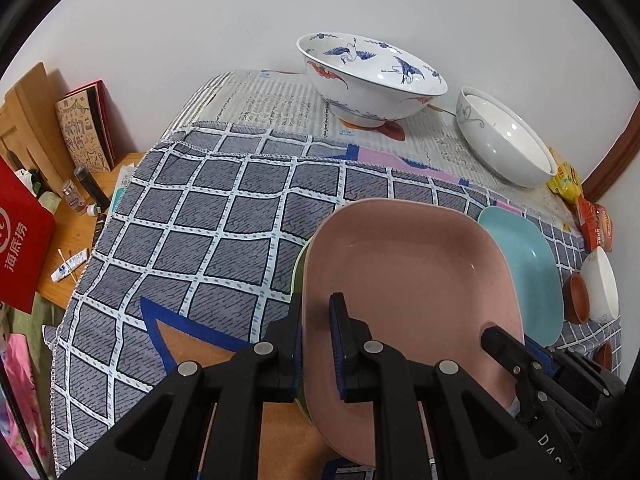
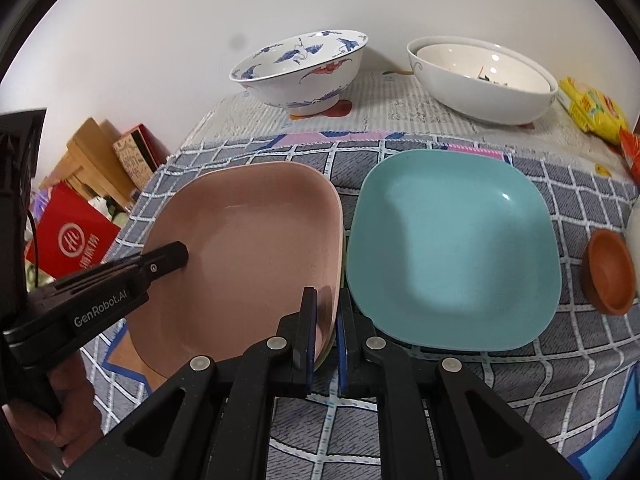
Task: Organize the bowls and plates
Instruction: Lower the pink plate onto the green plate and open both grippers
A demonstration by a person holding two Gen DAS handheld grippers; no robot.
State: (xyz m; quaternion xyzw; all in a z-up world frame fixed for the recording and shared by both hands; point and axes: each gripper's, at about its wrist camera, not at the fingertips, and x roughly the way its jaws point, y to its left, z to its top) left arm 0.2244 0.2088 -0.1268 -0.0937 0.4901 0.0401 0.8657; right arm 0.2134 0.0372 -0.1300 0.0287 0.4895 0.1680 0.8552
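**Left wrist view: both grippers clamped on the pink plate**

Left wrist view shows my left gripper (image 1: 316, 344) closed on the left rim of the pink plate (image 1: 412, 280), one finger under the rim and the other on the plate's inner face. A green plate (image 1: 299, 268) lies directly beneath it, only its edge peeking out on the left. My right gripper (image 2: 326, 336) is clamped on the same pink plate at its right rim, close to the near edge of the table. Both plates sit over the grey checked cloth (image 1: 180, 240) that covers the table's near part.

Just beside the pink plate, toward the right edge, lies the blue plate (image 2: 452, 248), flat on the cloth; I cannot tell whether the rims touch. At the far edge, against the wall, stand a crane-painted bowl (image 1: 372, 76) and, to its right, two white bowls (image 2: 484, 80) nested together. A small brown dish (image 2: 610, 276) sits near the right edge, beyond the blue plate, with a white bowl (image 1: 600, 284) next to it.

My hand (image 2: 60, 412) grips the left gripper's handle.
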